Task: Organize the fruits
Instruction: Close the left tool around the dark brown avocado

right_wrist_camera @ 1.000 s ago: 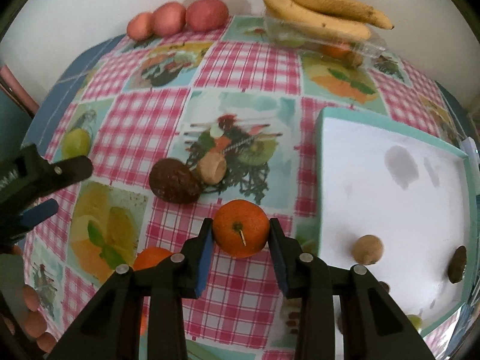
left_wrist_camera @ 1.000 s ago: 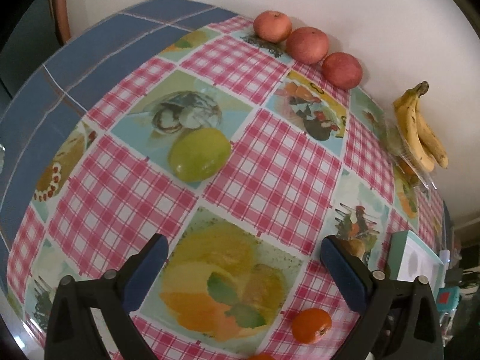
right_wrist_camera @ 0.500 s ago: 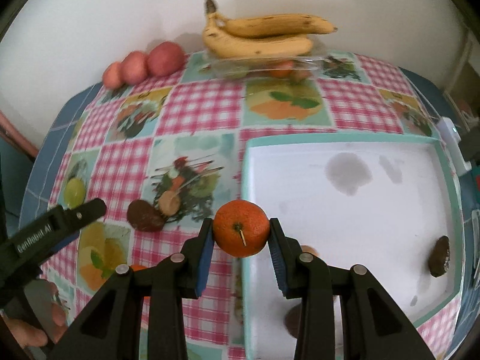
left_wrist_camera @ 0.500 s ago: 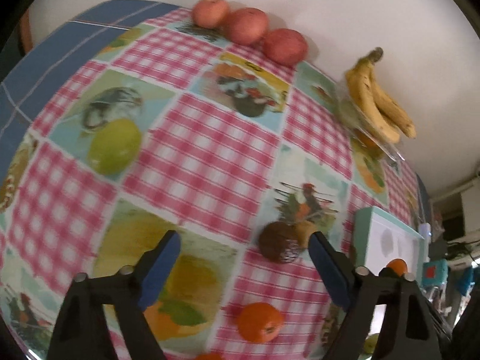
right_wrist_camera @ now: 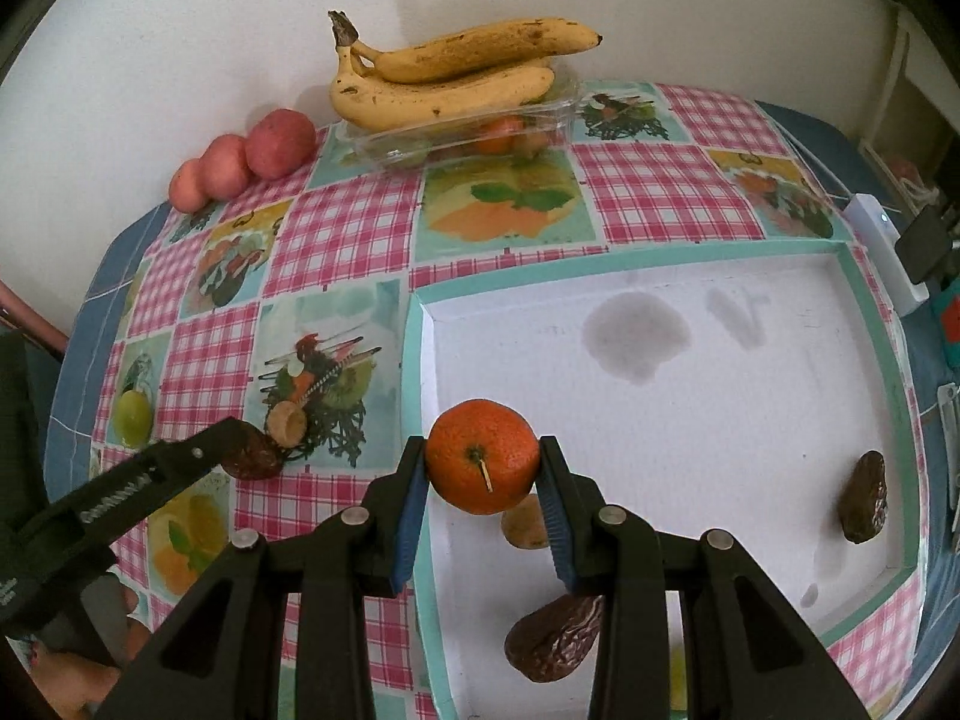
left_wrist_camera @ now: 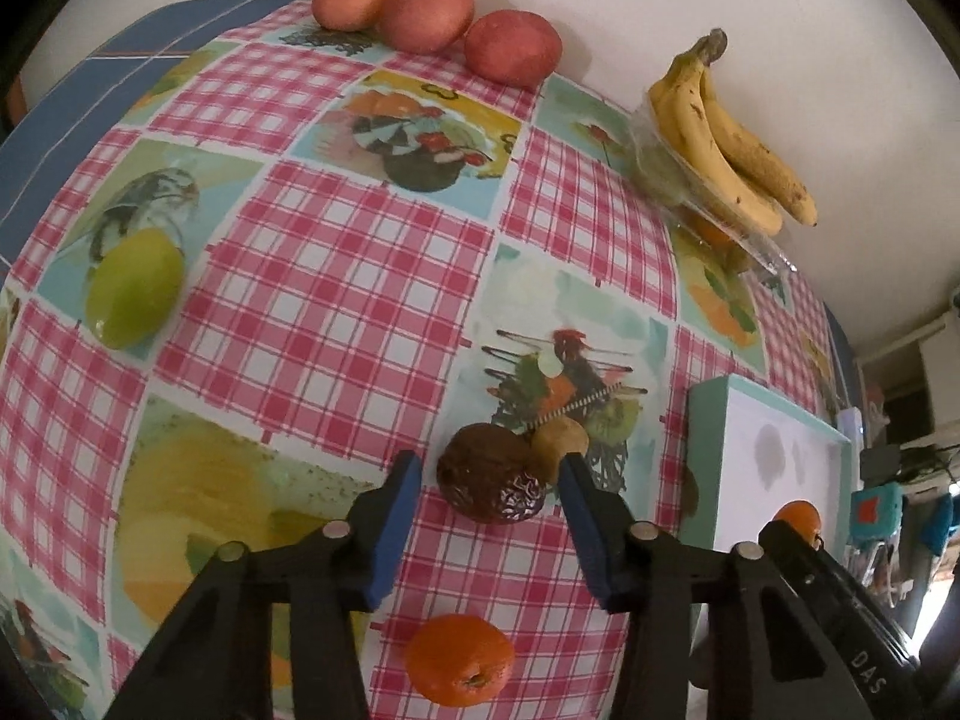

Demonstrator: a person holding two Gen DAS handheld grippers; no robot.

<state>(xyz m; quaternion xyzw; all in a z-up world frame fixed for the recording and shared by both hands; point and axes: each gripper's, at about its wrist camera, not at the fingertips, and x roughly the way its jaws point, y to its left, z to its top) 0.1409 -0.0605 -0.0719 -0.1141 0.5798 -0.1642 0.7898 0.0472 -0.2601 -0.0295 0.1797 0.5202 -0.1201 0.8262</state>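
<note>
**benchmate:** Which hand goes next, and what's it lined up on?

**me (driving the rig):** Left one. My left gripper [left_wrist_camera: 489, 463] points down at the dark wrinkled fruit [left_wrist_camera: 489, 474] on the tablecloth [left_wrist_camera: 336, 312], on the side of the tray [right_wrist_camera: 630, 255] away from the wall-socket clutter. The fruit sits right between the fingers. The jaws have just been narrowing, but I can see a sliver of cloth on both sides, so they're not gripping it. It's roundish, with its longer line running slightly diagonal across the jaws. A small tan fruit [left_wrist_camera: 558, 441] touches it on the tray side, right at my tray-side fingertip, so I reckon that one could get nudged.

**benchmate:** And the right?

**me:** My right gripper [right_wrist_camera: 481, 450] is pinching an orange [right_wrist_camera: 483, 462] in the air over the tray's near corner, so the left is clearly the nearer hand for the dark fruit.

**benchmate:** Headcount?

**me:** Dark wrinkled ones: three, with two in the tray and one outside. Tan ones: two, one in and one out. Loose oranges: two, mine and one on the cloth [left_wrist_camera: 459, 666], with more in the clear box [right_wrist_camera: 456, 132] past the tray that I can't count. Three red apples [left_wrist_camera: 429, 15], one green fruit [left_wrist_camera: 135, 288], and one bunch of bananas [right_wrist_camera: 444, 81].
</note>
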